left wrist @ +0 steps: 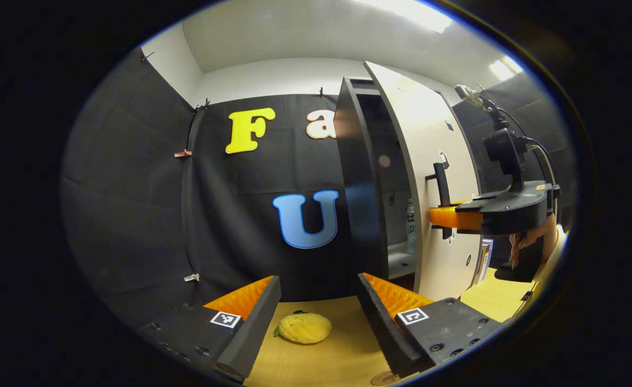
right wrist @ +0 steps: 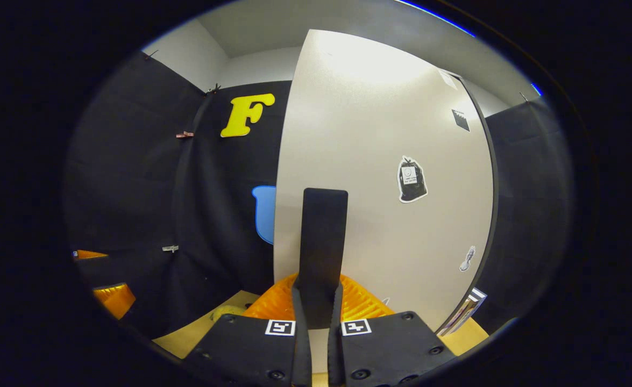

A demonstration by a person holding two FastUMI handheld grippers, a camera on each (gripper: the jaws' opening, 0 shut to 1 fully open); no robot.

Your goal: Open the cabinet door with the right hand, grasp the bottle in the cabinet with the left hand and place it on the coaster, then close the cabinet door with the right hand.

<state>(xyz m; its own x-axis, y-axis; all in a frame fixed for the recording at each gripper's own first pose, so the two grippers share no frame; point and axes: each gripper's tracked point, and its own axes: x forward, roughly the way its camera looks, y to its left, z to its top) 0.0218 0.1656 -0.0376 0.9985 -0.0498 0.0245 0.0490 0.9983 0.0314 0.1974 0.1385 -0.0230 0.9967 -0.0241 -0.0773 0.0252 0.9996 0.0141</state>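
The tall cabinet (left wrist: 359, 177) stands with its white door (left wrist: 428, 161) swung partly out. Inside, on a lower shelf, a clear bottle (left wrist: 411, 226) shows through the gap. My right gripper (left wrist: 445, 217), held by a hand, is shut on the door's black handle (left wrist: 441, 183). In the right gripper view the handle (right wrist: 324, 236) rises between the closed fingers of the right gripper (right wrist: 317, 287), in front of the door (right wrist: 391, 161). My left gripper (left wrist: 318, 279) is open and holds nothing, low over the wooden table and left of the cabinet opening. A brown round edge (left wrist: 384, 378), perhaps the coaster, peeks out at the bottom.
A yellow lemon-like object (left wrist: 305, 328) lies on the wooden table (left wrist: 337, 349) between my left fingers. Something flat like a book (left wrist: 483, 260) leans by the cabinet's right side. Black cloth walls close in behind and to the left.
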